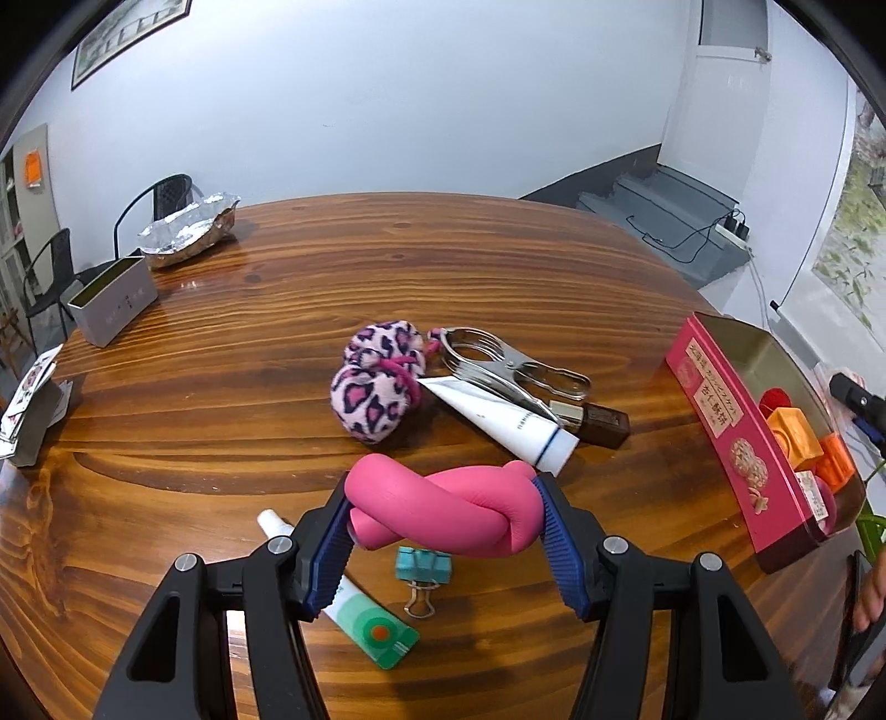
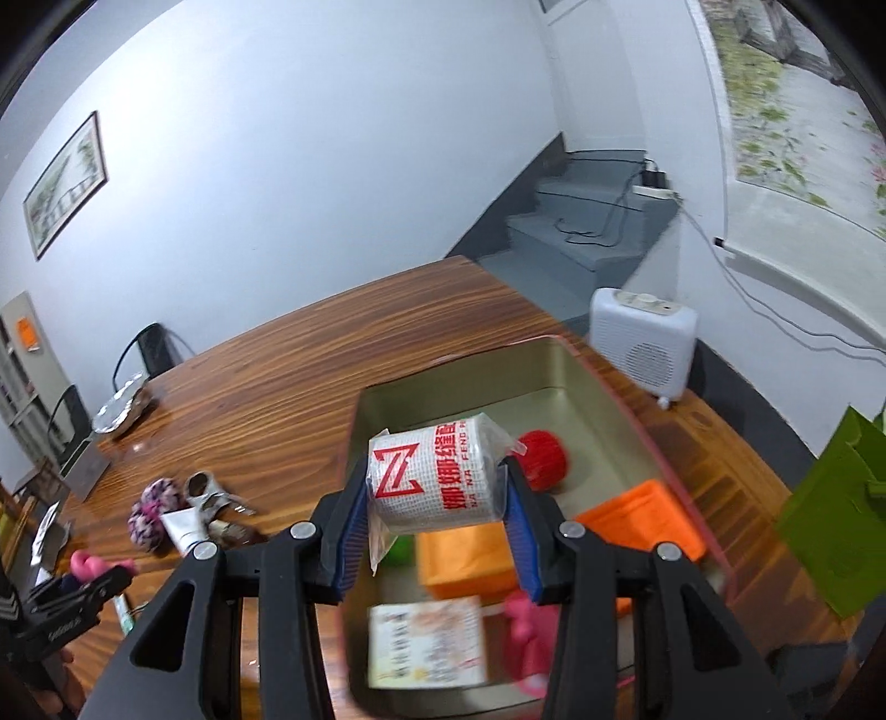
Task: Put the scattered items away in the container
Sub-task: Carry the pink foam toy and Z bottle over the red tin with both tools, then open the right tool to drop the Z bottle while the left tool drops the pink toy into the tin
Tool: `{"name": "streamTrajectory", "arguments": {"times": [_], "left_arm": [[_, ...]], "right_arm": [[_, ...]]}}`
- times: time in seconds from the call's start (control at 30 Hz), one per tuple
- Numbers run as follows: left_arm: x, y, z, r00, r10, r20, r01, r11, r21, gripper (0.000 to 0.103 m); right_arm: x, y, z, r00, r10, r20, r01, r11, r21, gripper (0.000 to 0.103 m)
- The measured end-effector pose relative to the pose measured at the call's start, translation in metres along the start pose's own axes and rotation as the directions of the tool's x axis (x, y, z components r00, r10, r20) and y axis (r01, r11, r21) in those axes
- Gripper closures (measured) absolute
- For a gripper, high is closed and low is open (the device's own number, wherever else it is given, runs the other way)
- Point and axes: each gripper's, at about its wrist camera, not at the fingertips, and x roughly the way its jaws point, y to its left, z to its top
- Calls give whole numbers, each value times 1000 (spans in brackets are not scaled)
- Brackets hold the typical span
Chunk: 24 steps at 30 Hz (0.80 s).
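A dark, glossy wooden surface [image 1: 387,266] with strong grain is seen in a room with pale walls, a framed picture [image 1: 127,39], grey steps [image 1: 664,205] strewn with cables, and black chairs [image 1: 160,199] at the far edge.

In the left wrist view, the left claw [image 1: 443,526] is clenched on a pink knotted foam toy [image 1: 443,509], held just above the surface. Beneath it lie a green-and-white tube [image 1: 371,626] and a teal binder clip [image 1: 423,570]. Just beyond, a cluster is gathered: a pink leopard-print plush [image 1: 376,382], a white tube [image 1: 498,421], a metal clamp [image 1: 498,360] and a small brown bottle [image 1: 598,423] — all touching or nearly so. A wide stretch of bare wood lies beyond them. Near the far left edge stand a grey box [image 1: 113,304] and a foil-wrapped dish [image 1: 188,232]; playing cards [image 1: 33,399] sit at the left edge.

The container [image 1: 720,421] — a pink tin with a gold inside — stands at the right edge of this view, only its side and a few orange blocks showing.

The right wrist view alone looks into the container [image 2: 498,365]: a red ball [image 2: 545,459], orange blocks [image 2: 465,559], a printed packet [image 2: 426,642] and something pink, blurred. The right claw [image 2: 437,498] is grasping a white wrapped roll with red lettering [image 2: 432,476], held over the tin. A white heater [image 2: 642,343] and a green bag [image 2: 836,515] appear only here.
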Motion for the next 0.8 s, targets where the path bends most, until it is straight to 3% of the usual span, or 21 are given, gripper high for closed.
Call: {"name": "streamTrajectory", "arguments": {"times": [0.33,0.63,0.73,0.8], "left_arm": [[3,-14,-2,1000,-21,-13,22,1000,9,40],[7,-23,-3,1000,-14,-24,14,1000,15,40],[8,-28,-2,1000,-13,-25,14,1000,20,40],[8,-34,-1,1000,-14,-24,15,1000,26,40]], "right_arm": [[37,-40,20,992,-77,-104,80,996,33,55],[44,-47,17,991,-86,-105,91,995,47,53],[41,-48,15,994,-58,-91,64,996,57,38],[41,-49,16,996,-33,-82,38,998,56,34]]}}
